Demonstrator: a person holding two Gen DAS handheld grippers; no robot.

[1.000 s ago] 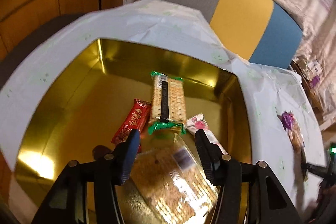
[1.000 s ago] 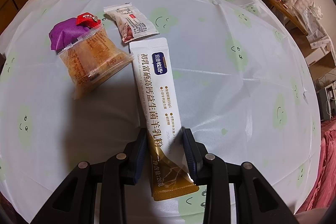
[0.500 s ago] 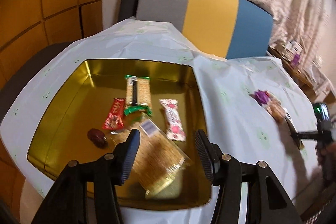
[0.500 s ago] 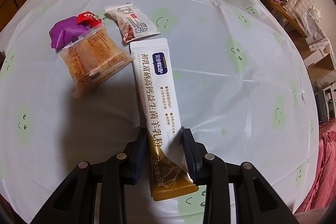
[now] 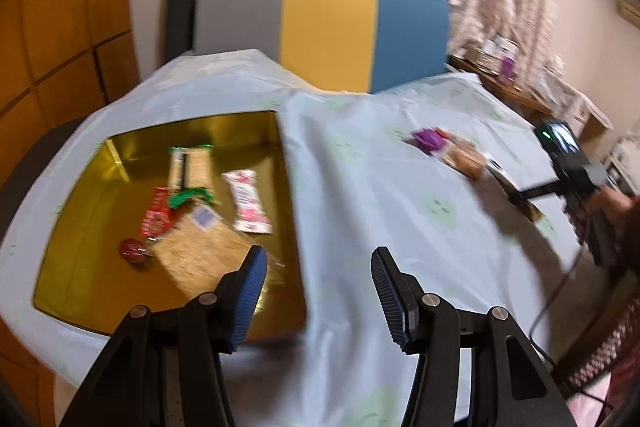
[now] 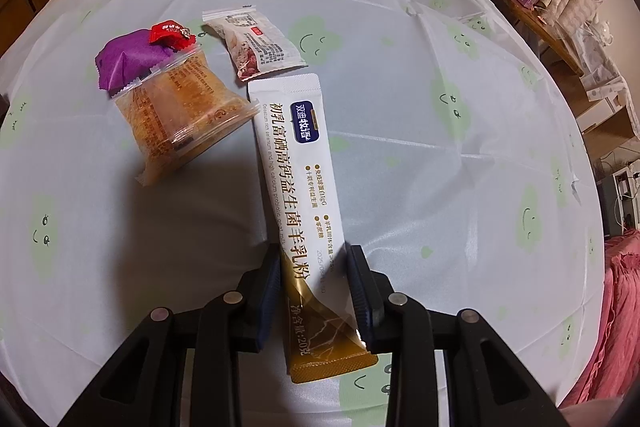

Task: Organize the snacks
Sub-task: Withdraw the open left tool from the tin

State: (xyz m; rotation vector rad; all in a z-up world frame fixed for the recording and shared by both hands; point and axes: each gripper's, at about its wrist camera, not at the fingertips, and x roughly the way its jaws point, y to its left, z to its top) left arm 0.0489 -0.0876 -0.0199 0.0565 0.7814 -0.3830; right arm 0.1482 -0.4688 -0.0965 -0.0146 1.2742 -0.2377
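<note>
Tin (image 5: pixel 100 219) holding five snacks already. Left gripper (image 5: pixel 316 291) hanging open, empty, beside tin over cloth. Right gripper (image 6: pixel 314 283) closing on sachet (image 6: pixel 304 195), pads touching its edges, sachet lying on cloth. Bun (image 6: pixel 180 115), purple pack (image 6: pixel 124 61), red candy (image 6: pixel 170 33), white pack (image 6: pixel 260 45) waiting.

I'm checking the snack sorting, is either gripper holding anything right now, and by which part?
The right gripper grips the long white and gold sachet across its lower, gold end. The left gripper holds nothing.

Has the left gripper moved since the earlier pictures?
Yes. The left gripper has pulled back and rightward from the gold tin, now lying at left.
</note>
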